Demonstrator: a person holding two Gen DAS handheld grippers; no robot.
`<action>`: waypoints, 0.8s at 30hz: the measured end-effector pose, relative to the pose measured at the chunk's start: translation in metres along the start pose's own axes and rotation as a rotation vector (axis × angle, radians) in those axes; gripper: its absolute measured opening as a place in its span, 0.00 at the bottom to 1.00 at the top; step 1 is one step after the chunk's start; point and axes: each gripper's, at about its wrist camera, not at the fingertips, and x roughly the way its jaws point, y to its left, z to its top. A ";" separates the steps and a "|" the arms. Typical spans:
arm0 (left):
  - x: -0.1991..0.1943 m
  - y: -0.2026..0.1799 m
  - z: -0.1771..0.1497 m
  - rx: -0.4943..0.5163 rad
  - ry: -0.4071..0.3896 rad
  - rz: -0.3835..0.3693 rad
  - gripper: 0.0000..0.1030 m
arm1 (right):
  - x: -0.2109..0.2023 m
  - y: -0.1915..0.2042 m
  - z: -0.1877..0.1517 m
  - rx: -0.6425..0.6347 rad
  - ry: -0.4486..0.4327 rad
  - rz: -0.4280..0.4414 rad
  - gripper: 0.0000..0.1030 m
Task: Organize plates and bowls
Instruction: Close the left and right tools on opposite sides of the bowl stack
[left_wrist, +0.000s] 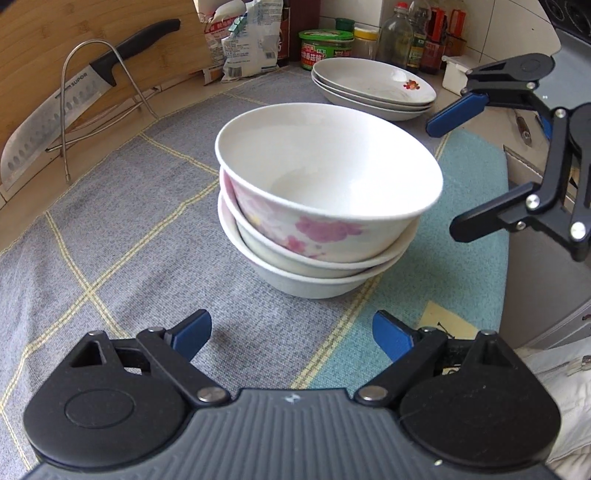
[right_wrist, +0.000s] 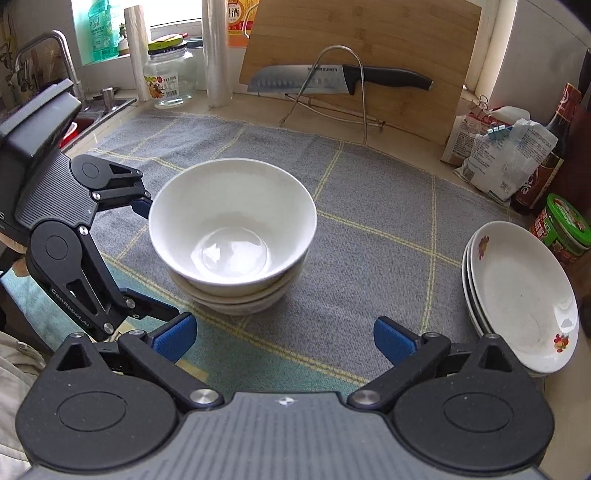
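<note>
With bowls (left_wrist: 325, 206) and plates (right_wrist: 521, 295) stacked, both your hand-held grippers, left (left_wrist: 291, 338) and right (right_wrist: 284, 338), gape empty; next, probably straighten the tilted top bowl.

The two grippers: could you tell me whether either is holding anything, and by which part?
Nothing is held. The left gripper and right gripper both have open, empty jaws, clear of the bowl stack.

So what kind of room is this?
Most likely a home kitchen counter. A big kitchen knife rests on a wire rack against a wooden cutting board, a sink faucet stands in the corner, and sauce bottles line the tiled wall behind stacked bowls and plates.
</note>
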 end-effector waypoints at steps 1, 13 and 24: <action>0.004 -0.002 0.001 0.011 0.008 -0.001 0.91 | 0.006 -0.002 -0.003 -0.003 0.011 0.004 1.00; 0.017 -0.010 0.010 -0.022 0.027 0.053 1.00 | 0.064 -0.030 -0.006 -0.134 0.078 0.117 1.00; 0.013 -0.017 0.005 -0.081 0.016 0.097 1.00 | 0.056 -0.042 -0.035 -0.205 -0.093 0.188 1.00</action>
